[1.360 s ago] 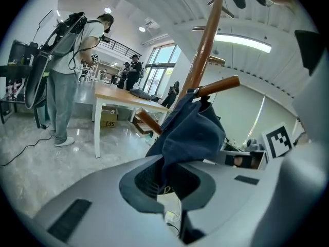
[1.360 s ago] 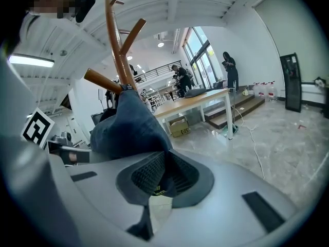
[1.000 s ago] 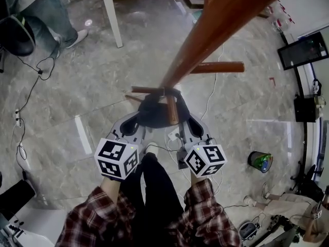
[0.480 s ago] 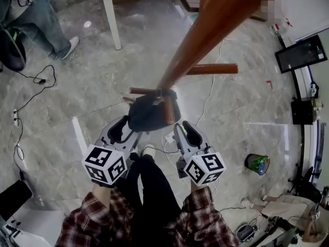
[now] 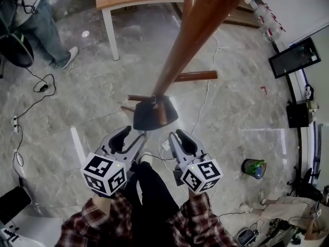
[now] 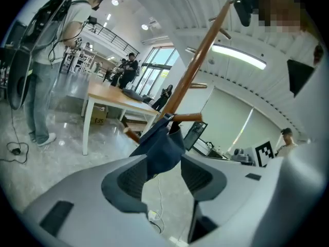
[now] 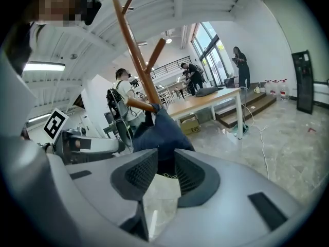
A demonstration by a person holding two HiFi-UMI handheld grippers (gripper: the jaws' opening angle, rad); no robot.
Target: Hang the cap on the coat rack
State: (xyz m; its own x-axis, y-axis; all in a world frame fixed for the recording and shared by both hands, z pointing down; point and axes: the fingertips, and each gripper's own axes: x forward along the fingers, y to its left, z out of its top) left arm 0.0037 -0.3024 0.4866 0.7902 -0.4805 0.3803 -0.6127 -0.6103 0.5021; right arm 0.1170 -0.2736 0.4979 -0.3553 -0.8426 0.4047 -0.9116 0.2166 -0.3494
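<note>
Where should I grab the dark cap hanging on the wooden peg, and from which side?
Pinch its loose lower edge, coming from below. The cap drapes over the peg at its top, so the cloth hanging free underneath is probably the only thin fold to close on.

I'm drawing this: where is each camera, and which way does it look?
Head view: on the person's head, looking down at cap on coat rack; left gripper, right gripper, plaid sleeves show.
Left gripper view: on that gripper, facing the cap past its jaws, just opening, nothing held between.
Right gripper view: on that gripper, facing the cap past its open jaws.
Gripper views share cap, coat rack.
</note>
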